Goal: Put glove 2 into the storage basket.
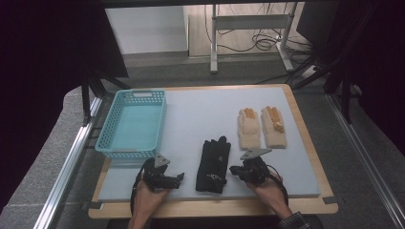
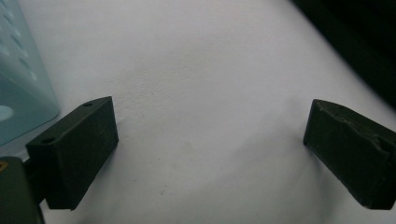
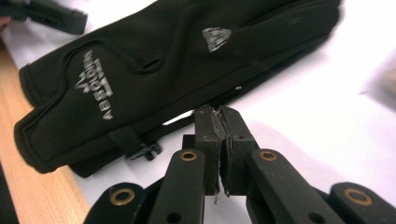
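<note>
My left gripper (image 1: 177,179) is spread wide over bare mat, just left of the black gloves (image 1: 213,159). My right gripper (image 3: 221,116) is clenched on nothing, its tips beside the gloves' edge.

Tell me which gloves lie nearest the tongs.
The black gloves, stacked between both tongs near the front edge; the cream pair lies farther back to the right.
</note>
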`<action>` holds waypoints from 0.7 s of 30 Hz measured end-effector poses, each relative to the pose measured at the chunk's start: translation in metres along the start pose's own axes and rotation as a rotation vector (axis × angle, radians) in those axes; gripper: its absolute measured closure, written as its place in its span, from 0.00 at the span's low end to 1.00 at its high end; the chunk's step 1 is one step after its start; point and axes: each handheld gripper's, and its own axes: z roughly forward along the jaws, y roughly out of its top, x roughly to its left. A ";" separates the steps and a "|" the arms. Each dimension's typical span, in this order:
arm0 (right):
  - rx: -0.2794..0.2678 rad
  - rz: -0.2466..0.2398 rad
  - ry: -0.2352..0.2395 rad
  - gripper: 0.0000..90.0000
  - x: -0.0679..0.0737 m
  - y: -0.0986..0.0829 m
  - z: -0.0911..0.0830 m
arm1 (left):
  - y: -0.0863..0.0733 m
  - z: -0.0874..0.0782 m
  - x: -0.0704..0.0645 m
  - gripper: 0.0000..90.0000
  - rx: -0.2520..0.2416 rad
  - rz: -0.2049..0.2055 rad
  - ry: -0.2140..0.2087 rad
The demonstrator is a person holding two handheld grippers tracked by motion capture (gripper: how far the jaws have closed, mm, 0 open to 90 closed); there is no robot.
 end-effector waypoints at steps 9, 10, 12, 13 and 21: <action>-0.002 -0.033 0.026 0.95 0.018 0.007 0.024 | -0.005 -0.006 0.012 0.01 0.015 0.005 0.027; -0.002 -0.033 0.026 0.95 0.018 0.007 0.024 | -0.005 -0.006 0.012 0.01 0.015 0.005 0.027; -0.007 -0.036 0.031 0.95 0.022 0.010 0.029 | -0.006 -0.007 0.014 0.01 0.013 0.009 0.031; -0.010 -0.037 0.032 0.94 0.023 0.012 0.032 | -0.007 -0.007 0.016 0.01 0.012 0.010 0.031; -0.027 -0.052 0.034 0.93 0.030 0.024 0.049 | -0.011 -0.010 0.024 0.05 -0.004 0.008 0.009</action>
